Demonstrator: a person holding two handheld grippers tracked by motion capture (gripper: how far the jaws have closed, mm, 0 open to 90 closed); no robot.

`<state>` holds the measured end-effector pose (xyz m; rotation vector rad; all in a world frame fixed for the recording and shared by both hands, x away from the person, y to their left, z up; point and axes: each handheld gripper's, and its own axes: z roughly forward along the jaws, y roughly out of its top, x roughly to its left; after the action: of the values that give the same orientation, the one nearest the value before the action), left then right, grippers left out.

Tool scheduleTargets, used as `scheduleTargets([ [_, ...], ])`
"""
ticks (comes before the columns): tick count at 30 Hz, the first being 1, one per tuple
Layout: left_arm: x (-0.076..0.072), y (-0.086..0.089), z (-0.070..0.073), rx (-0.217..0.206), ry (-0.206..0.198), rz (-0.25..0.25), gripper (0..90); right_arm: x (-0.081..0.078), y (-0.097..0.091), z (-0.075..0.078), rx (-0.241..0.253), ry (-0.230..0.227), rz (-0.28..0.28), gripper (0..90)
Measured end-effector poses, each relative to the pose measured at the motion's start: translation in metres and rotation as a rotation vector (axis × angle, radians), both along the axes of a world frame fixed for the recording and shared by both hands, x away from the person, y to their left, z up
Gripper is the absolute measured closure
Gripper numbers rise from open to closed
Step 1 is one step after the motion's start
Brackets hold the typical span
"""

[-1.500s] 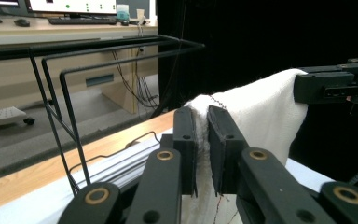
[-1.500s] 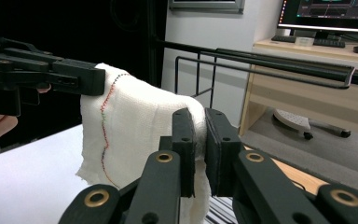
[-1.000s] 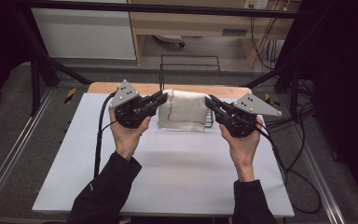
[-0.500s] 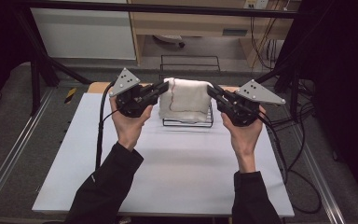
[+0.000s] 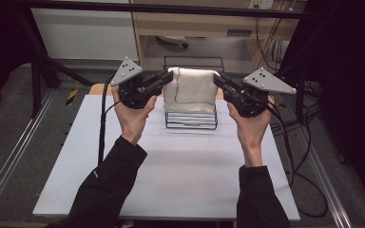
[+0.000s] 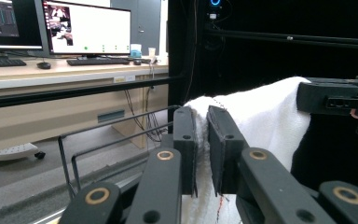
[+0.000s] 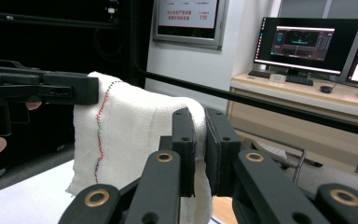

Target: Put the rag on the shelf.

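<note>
A: Two grippers sharing one cloth. Starting big, though: lying white below, the table (image 5: 123,190); standing at its far middle, the rack (image 5: 190,124), all thin black wire.

B: And hanging over that rack, clear of the table, the towel (image 5: 190,90). Running side to side between the hands along its top edge, drooping from there, with a red stitch line trailing down its face.

A: Holding the left top corner, the left gripper (image 5: 168,78); holding the right top corner, the right gripper (image 5: 217,80). Sitting equally near, neither leading.

B: Pinching cloth on both sides. Fingers (image 6: 185,140) in the left gripper view pressing almost together, only a fold of towel between. Fingers (image 7: 220,140) in the right gripper view doing the same.

A: Probably turning on one thing next, then: keeping that long top edge lined up with the rack underneath.

B: Agreeing. Judging from the high view, calling for both hands lowering evenly, so as not to be letting one corner sag past the wires.
</note>
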<state>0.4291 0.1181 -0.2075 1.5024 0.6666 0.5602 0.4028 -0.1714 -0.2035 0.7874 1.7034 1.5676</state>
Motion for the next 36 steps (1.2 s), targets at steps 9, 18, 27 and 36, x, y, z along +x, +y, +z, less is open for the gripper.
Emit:
scheduleTargets([
  [9, 0.009, 0.000, 0.011, -0.017, -0.010, 0.010, 82.0, 0.007, 0.003, 0.011, 0.006, -0.018, -0.016, 83.5],
  [18, 0.019, -0.002, 0.023, -0.013, -0.024, 0.022, 82.0, 0.018, 0.003, 0.023, 0.009, -0.027, -0.028, 83.6],
  [27, 0.028, -0.006, 0.032, -0.008, -0.037, 0.028, 82.0, 0.030, 0.001, 0.034, 0.009, -0.032, -0.039, 83.6],
  [36, 0.040, -0.008, 0.039, -0.015, -0.041, 0.031, 82.0, 0.042, 0.000, 0.044, 0.008, -0.031, -0.051, 83.6],
])
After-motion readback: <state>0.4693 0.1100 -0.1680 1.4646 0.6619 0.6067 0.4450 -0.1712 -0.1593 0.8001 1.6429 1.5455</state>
